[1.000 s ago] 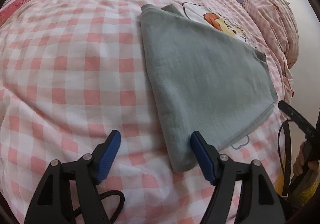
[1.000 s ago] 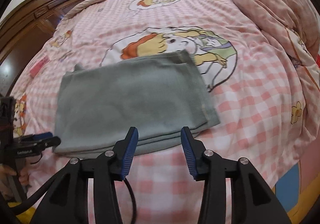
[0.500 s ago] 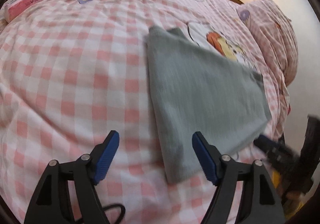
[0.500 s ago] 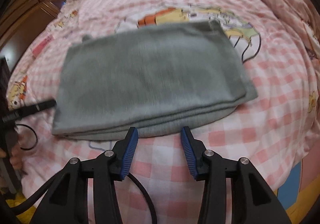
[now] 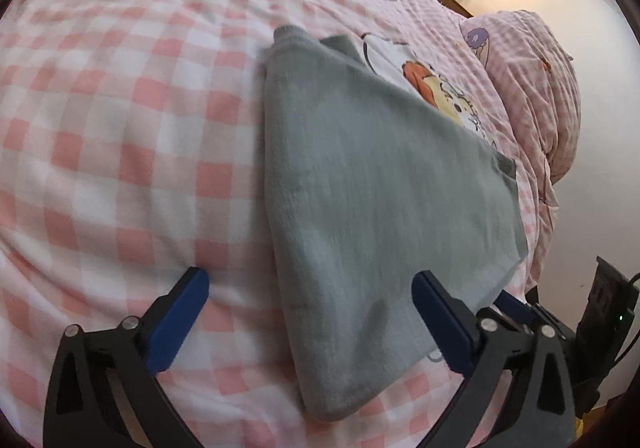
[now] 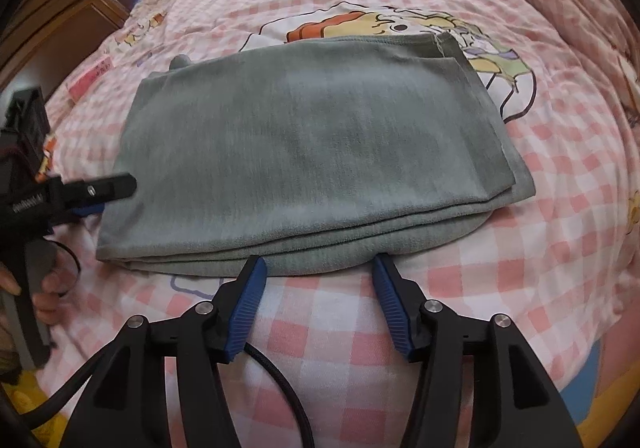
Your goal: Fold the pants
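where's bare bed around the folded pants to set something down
Bare bedspread lies left of the pants, and also between their near edge and the right gripper. It is crowded beside the pillow and the left gripper.

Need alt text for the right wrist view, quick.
Folded grey pants lie flat in stacked layers on a pink checked bedspread. The open right tool sits at their near edge, holding nothing. The left tool reaches toward their left end.
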Action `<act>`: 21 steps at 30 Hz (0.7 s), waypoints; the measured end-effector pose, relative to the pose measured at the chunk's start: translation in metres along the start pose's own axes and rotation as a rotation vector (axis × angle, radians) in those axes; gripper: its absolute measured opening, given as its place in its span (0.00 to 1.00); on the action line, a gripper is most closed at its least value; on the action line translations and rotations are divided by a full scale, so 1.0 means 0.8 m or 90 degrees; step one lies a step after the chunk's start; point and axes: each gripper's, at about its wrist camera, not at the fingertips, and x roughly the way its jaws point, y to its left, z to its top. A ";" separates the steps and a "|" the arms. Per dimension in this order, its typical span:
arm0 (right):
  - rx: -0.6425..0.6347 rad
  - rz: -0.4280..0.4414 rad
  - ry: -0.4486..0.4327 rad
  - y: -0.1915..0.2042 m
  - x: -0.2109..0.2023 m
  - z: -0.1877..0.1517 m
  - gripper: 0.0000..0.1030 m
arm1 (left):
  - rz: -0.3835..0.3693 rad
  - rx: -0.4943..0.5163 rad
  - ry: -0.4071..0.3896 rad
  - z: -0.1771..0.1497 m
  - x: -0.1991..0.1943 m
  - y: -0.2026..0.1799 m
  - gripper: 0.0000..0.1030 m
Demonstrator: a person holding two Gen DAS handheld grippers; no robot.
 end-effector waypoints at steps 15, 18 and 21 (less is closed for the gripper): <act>0.093 0.076 -0.008 -0.023 -0.010 0.007 0.52 | -0.008 0.021 0.021 -0.019 -0.001 -0.024 0.33; 0.110 0.080 -0.007 -0.027 -0.015 0.010 0.48 | -0.038 0.017 -0.006 -0.018 -0.018 -0.021 0.19; 0.122 0.078 -0.018 -0.030 -0.025 0.011 0.47 | -0.062 0.023 -0.027 -0.017 -0.030 -0.027 0.19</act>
